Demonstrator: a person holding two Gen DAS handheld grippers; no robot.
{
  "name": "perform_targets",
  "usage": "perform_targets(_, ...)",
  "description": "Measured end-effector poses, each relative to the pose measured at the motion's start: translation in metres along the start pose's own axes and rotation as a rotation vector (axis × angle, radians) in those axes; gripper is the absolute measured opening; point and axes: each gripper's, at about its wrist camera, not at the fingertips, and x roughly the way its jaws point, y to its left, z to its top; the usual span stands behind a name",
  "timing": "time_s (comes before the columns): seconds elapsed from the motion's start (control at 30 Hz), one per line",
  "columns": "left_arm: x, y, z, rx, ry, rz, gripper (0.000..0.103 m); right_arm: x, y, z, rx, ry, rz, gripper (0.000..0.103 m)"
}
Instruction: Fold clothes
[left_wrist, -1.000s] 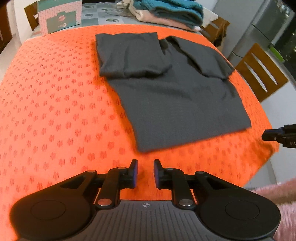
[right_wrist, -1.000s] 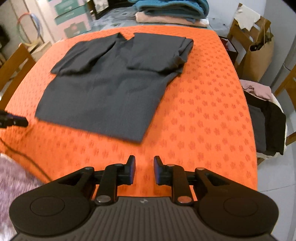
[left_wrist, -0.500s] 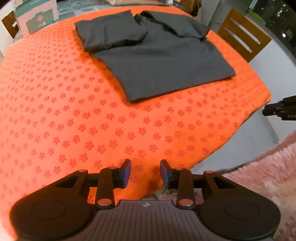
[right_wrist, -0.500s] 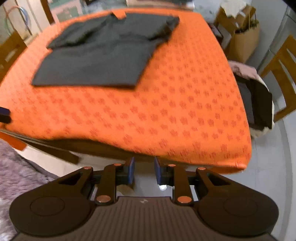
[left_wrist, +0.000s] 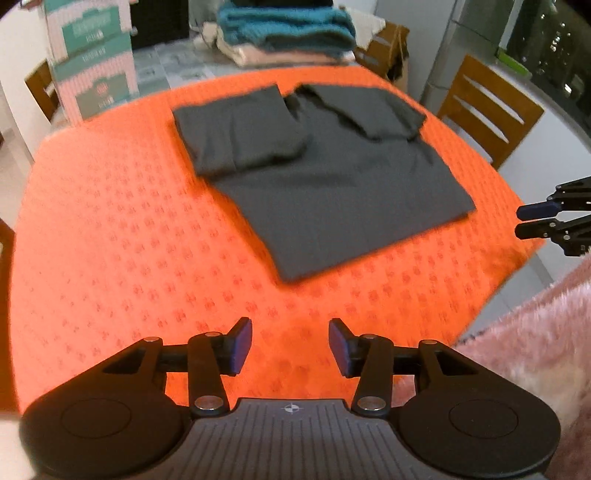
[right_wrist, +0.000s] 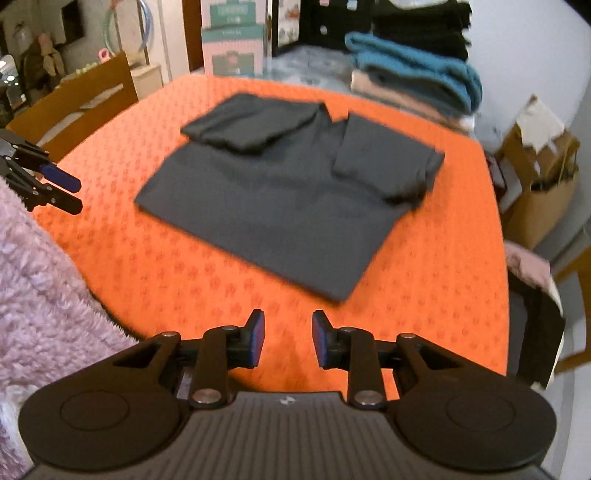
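A dark grey shirt (left_wrist: 328, 177) (right_wrist: 280, 199) lies flat on the orange patterned tablecloth (left_wrist: 110, 229) (right_wrist: 443, 258), with both sleeves folded in over its body. My left gripper (left_wrist: 290, 345) hovers over the cloth in front of the shirt's near hem; its jaws are opening and hold nothing. My right gripper (right_wrist: 288, 338) hangs over the near part of the cloth, short of the shirt's near corner; its jaws are opening too, with nothing between them. Each gripper also shows at the edge of the other's view: the right gripper (left_wrist: 532, 219) and the left gripper (right_wrist: 70, 192).
A stack of folded teal and pink clothes (left_wrist: 288, 33) (right_wrist: 413, 81) sits at the table's far end beside printed boxes (left_wrist: 92, 59). Wooden chairs (left_wrist: 487, 110) (right_wrist: 77, 99) flank the table. A paper bag (right_wrist: 543, 177) stands on the floor. A fluffy pink sleeve (right_wrist: 40, 288) shows beside me.
Both grippers drew back from the shirt's hem, dipped past the table edge, then rose over the cloth again. The left jaws have spread much wider; the right jaws widened slightly.
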Motion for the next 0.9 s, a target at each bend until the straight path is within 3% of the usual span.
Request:
perform_targets(0.2,0.008,0.008,0.025,0.011,-0.051,0.039,0.054,0.011,-0.023,0.033,-0.109,-0.038,-0.008,0.034)
perform_targets(0.27,0.017,0.01,0.029,0.015,-0.039,0.042,0.054,0.018,-0.031,0.038,-0.147,-0.036,0.009,0.039)
perform_targets(0.4,0.039,0.006,0.032,0.071,0.002,0.041,0.056,0.046,-0.04,0.043,-0.281,0.018,0.048,0.039)
perform_targets(0.53,0.057,0.0,0.032,0.125,0.056,-0.006,0.056,0.068,-0.029,0.038,-0.432,0.082,0.08,0.039)
perform_targets(0.9,0.087,0.003,0.03,0.056,0.129,-0.106,0.053,0.076,0.002,-0.001,-0.758,0.105,0.026,0.041)
